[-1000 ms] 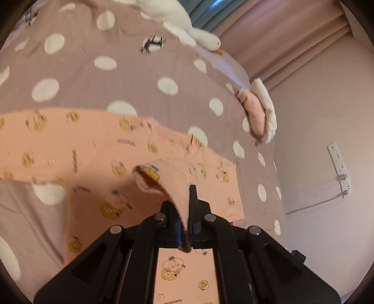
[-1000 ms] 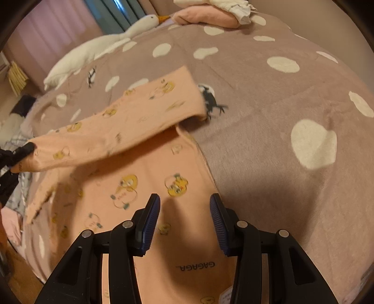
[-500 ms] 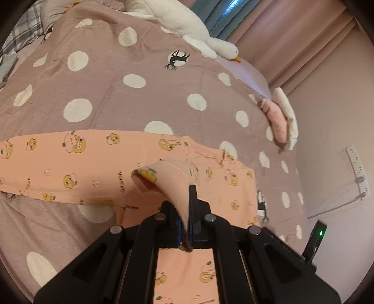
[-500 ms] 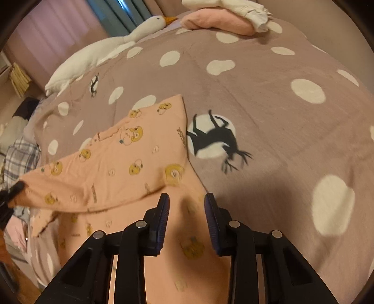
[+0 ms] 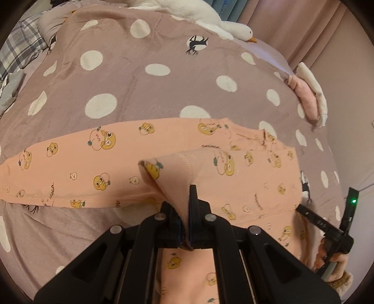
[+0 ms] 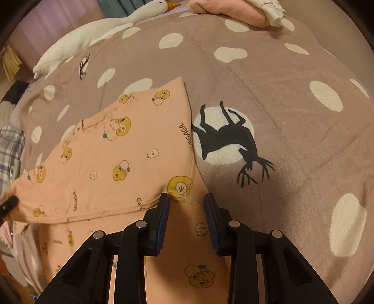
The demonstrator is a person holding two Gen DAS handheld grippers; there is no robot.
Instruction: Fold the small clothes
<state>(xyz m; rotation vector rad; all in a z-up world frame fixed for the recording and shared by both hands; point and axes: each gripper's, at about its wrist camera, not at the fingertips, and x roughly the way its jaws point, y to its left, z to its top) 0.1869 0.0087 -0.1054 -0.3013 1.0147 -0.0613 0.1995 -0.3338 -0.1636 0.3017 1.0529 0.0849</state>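
Observation:
A small peach garment point(image 5: 98, 168) printed with yellow cartoon chicks lies on a mauve bedspread point(image 5: 145, 93) with white dots. My left gripper point(image 5: 184, 210) is shut on a cuff end of the garment, which stands up between the fingers. In the right wrist view the same garment point(image 6: 116, 159) lies with one layer folded across another. My right gripper point(image 6: 187, 205) is open, its blue-padded fingers point(image 6: 163, 210) just above a stitched hem corner, holding nothing. The right gripper's handle and the hand show at the left wrist view's right edge point(image 5: 327, 231).
A white goose plush point(image 6: 98, 35) lies at the far side of the bed. Folded pink and white clothes point(image 6: 236, 11) sit at the far corner. A black deer print point(image 6: 229, 140) marks the bedspread beside the garment. Plaid fabric point(image 5: 21, 46) lies at the left.
My left gripper has carried the cuff across, laying the held layer flatter over the garment. My right gripper has moved forward to the hem corner and opened a little wider.

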